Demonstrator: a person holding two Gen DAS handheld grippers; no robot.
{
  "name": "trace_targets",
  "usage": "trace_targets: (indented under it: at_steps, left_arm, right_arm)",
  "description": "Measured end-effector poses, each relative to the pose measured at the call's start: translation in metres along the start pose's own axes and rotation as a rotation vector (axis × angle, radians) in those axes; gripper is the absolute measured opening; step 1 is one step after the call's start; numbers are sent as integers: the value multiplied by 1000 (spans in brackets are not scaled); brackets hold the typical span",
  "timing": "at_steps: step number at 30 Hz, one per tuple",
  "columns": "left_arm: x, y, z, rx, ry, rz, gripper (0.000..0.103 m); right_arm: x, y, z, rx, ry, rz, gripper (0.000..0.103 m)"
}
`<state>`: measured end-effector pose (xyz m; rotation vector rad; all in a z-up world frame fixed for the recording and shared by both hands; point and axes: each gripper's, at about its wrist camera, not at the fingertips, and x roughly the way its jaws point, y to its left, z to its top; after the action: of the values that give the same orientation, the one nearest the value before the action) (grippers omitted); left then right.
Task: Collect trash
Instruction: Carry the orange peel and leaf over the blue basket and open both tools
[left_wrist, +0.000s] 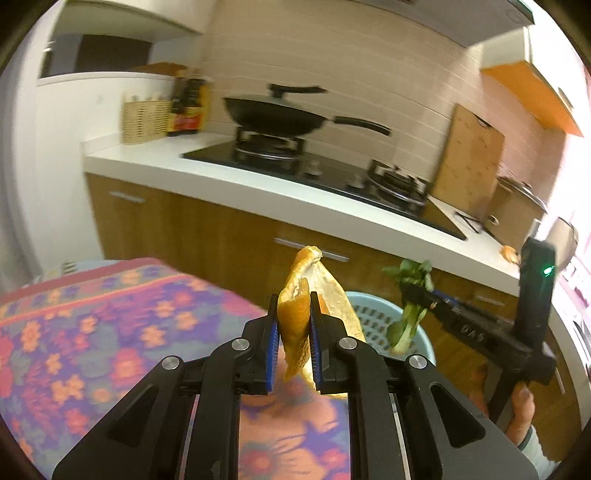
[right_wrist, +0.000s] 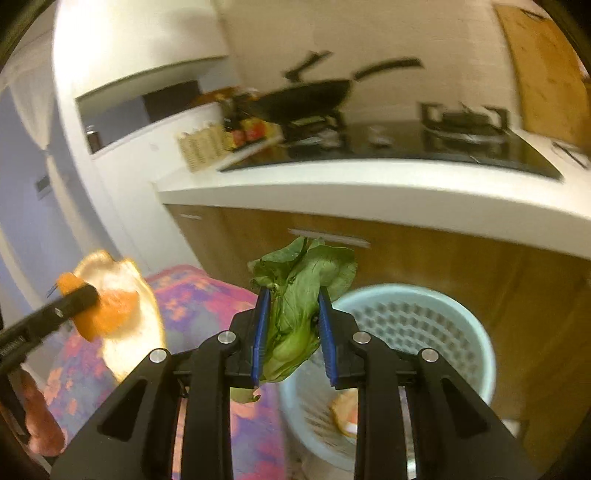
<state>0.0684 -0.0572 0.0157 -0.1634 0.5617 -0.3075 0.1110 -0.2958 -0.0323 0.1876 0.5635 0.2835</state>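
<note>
My left gripper (left_wrist: 293, 306) is shut on an orange peel (left_wrist: 295, 317), held above the flowered cloth; the peel also shows in the right wrist view (right_wrist: 118, 314). My right gripper (right_wrist: 291, 302) is shut on a green leafy vegetable (right_wrist: 295, 295), held just left of and above a light blue perforated waste basket (right_wrist: 461, 321). In the left wrist view the right gripper (left_wrist: 410, 295) holds the greens (left_wrist: 406, 328) over the basket (left_wrist: 373, 314). A piece of peel (right_wrist: 347, 413) lies inside the basket.
A flowered cloth (left_wrist: 92, 325) covers a surface at the left. Behind is a white counter (left_wrist: 258, 192) with a stove, a black wok (left_wrist: 273, 114), bottles, a wicker holder and a wooden board (left_wrist: 469, 162). Another peel piece (left_wrist: 509, 254) lies on the counter.
</note>
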Motion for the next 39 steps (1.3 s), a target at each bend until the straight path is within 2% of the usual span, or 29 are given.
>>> trace_targets:
  at_steps: [7,11,23,25,27,28,31,35,37,39]
  left_arm:
    - [48,-46,0,54,85,-50,12]
    - [70,-61,-4,71,124,-62,12]
    - [121,-84,-17,75,191,-73,13]
    - [128,-86,-19,76,204,-80,21]
    - [133,-85,-24,78,208,-57,39]
    - [133,-84,-25,84,207,-41,43]
    - [130,-78,-27,87,216,-35,44]
    - [112,-63,-20,76,181,-16,48]
    - [99,-55,-16,67,148,-4,52]
    - [87,-48,-14,63,121,7,54]
  right_arm:
    - [10,-69,-15,112,98,-86,22]
    - [21,-91,-23,159,160,-90,24]
    - [30,-107,-26,179,194,-108,25]
    - [28,-111,-24,190,189,-112,25]
    - [25,-114,-24,196,183,-115,25]
    - [23,-115,-23,195,180,-116,25]
    - [19,-114,-21,189,169,-119,25]
    - [12,-104,-16,173,152,-110,26]
    - [7,-94,-13,155,139,-105,31]
    - [1,-82,-10,134,122,-104,45]
